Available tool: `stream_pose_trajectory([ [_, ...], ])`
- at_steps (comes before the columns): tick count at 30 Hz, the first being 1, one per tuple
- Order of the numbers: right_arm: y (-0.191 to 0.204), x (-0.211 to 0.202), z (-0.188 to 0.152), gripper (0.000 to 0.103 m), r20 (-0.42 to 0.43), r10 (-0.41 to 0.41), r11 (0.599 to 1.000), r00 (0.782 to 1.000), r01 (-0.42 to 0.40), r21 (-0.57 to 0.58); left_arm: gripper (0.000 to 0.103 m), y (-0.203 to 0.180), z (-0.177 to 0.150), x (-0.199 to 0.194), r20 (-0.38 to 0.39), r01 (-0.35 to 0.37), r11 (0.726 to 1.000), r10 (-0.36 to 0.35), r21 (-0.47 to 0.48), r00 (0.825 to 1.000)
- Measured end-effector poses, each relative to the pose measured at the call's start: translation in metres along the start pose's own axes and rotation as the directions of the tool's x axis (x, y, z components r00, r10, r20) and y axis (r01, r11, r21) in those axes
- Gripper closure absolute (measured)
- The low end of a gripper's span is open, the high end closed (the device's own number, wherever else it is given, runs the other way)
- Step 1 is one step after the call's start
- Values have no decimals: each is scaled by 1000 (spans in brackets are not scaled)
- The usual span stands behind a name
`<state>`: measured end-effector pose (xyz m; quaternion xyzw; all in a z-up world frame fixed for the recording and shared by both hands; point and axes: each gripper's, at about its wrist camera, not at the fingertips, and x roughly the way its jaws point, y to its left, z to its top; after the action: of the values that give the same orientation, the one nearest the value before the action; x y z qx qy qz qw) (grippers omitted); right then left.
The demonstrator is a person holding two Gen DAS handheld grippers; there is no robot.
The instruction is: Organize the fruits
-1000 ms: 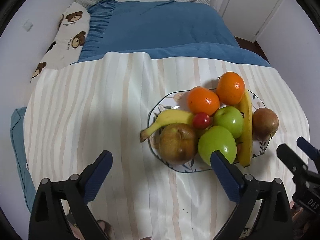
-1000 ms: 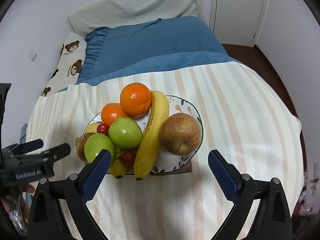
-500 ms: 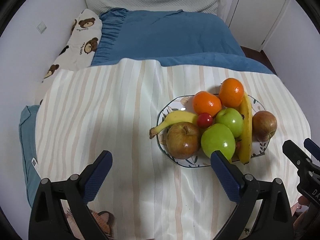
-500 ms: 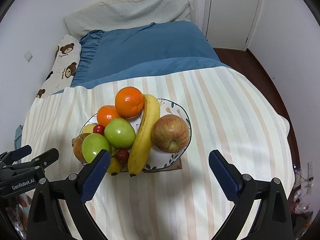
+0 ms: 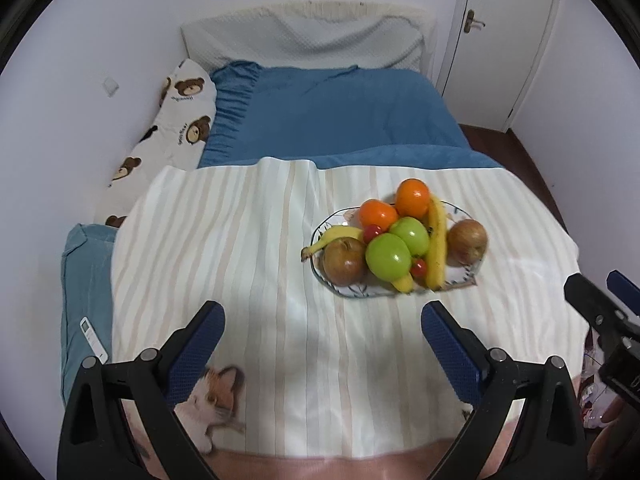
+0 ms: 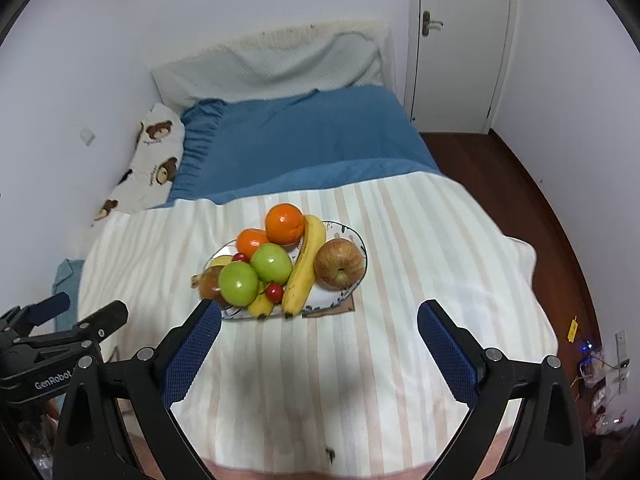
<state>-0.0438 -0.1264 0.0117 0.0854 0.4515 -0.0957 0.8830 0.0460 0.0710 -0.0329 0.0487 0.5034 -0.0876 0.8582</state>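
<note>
Both grippers hang above the near end of the bed with jaws spread wide and nothing between them: the left gripper over bare striped cloth, the right gripper just short of the plate. All the fruit is piled on that plate, which sits on the striped blanket toward its right side as seen from the left gripper.

Two oranges sit at the far edge, two green apples in the middle, a long banana running front to back beside them, and a reddish apple on the right. A brownish apple on the left is plain in the left view but largely hidden behind the green apples in the right view. A second banana lies mostly under the pile; only its stem end and a yellow tip at the front show. Small red fruits peek out between the others; what kind they are is hard to tell.

Beyond the blanket lie a blue cover, a bear-print pillow against the wall and a pale headboard cushion. A white remote rests on the light-blue bedding at the left edge. A cat picture on the blanket is partly covered by the left gripper's finger.
</note>
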Motion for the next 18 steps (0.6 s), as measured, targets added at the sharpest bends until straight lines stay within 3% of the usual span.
stream_pose_trajectory([
  [10,-4,-118,-32,2,100,46,999,994,-44,-19,2,-11,-39,-97,106,9,1000,-8,-8,994],
  [18,2,-183,-50,2,168,65,996,984,-54,-69,2,-11,-62,-155,190,-12,1000,17,-26,982],
])
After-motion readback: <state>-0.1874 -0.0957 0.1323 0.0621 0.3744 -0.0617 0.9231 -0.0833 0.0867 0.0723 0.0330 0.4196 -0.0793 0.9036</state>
